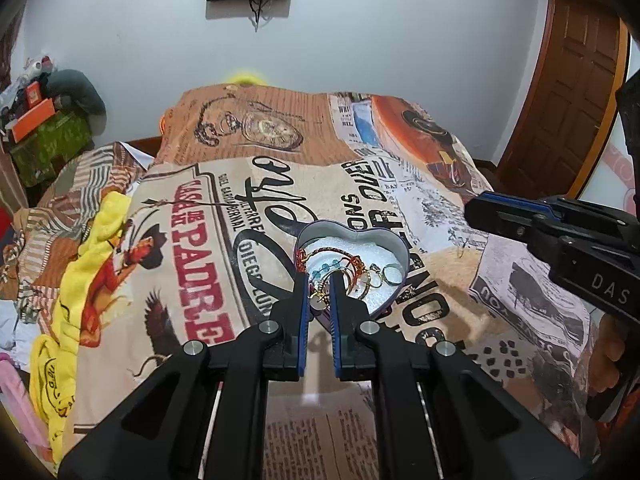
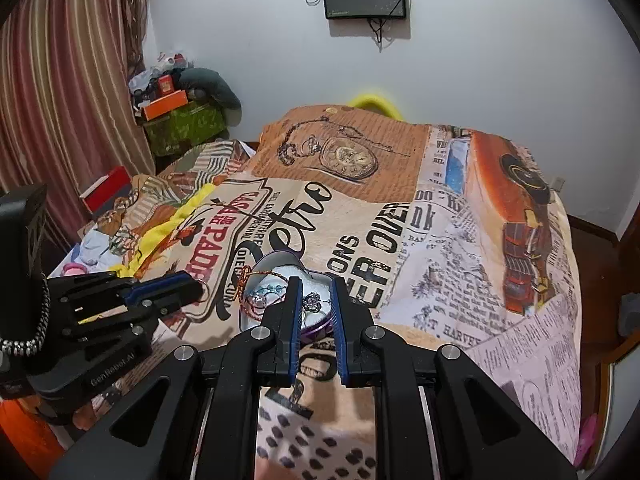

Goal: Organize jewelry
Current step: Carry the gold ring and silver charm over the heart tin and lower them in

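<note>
A heart-shaped tin [image 1: 394, 250] with a white lining lies open on the printed bedspread. It holds a red cord bracelet [image 1: 340, 254], blue beads [image 1: 324, 268] and gold rings [image 1: 390, 274]. My left gripper [image 1: 320, 280] hovers over the tin's near edge, jaws slightly apart, nothing gripped. In the right wrist view the tin [image 2: 276, 260] sits just beyond my right gripper [image 2: 315, 286], which is open and empty over a silver charm [image 2: 312, 302]. The left gripper [image 2: 176, 284] shows at left there; the right gripper [image 1: 480, 208] shows at right in the left view.
The bedspread [image 1: 400, 152] covers a bed that drops off on the right. Yellow cloth [image 1: 96, 236] and clutter lie at the left. A green box with orange boxes [image 2: 180, 120] stands by the curtain. A wooden door [image 1: 572, 92] is at the right.
</note>
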A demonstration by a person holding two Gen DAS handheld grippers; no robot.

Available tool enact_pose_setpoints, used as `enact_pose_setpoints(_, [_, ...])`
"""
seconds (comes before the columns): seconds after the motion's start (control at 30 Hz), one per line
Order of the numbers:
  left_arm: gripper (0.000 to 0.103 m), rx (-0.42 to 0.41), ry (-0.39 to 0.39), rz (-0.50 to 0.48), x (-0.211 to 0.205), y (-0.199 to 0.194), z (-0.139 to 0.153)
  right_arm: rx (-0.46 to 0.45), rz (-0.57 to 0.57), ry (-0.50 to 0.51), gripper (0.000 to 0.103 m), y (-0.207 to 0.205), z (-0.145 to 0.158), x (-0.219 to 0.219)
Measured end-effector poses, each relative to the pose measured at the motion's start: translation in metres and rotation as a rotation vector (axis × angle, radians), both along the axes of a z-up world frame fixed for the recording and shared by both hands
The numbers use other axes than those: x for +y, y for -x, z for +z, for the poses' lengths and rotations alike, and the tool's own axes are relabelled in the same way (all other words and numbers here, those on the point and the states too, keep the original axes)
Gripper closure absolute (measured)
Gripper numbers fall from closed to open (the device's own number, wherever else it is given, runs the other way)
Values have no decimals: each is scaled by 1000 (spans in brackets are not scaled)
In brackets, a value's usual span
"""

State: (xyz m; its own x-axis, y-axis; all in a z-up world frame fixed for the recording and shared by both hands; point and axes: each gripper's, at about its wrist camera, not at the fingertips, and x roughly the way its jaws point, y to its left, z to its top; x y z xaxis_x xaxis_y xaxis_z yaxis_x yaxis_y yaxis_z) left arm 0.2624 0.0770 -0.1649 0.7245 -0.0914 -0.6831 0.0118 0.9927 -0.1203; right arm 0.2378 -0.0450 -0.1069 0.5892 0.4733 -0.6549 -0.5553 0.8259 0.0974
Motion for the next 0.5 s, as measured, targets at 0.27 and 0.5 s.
enact_pose_setpoints(0.27, [95,21,-2,-30,-3,-24,-6,34,24,26,90,-22,-11,18])
enact_pose_setpoints(0.5, [95,57,13,-37,-2,-45,-15,93,52,58,90,-42,-24,29])
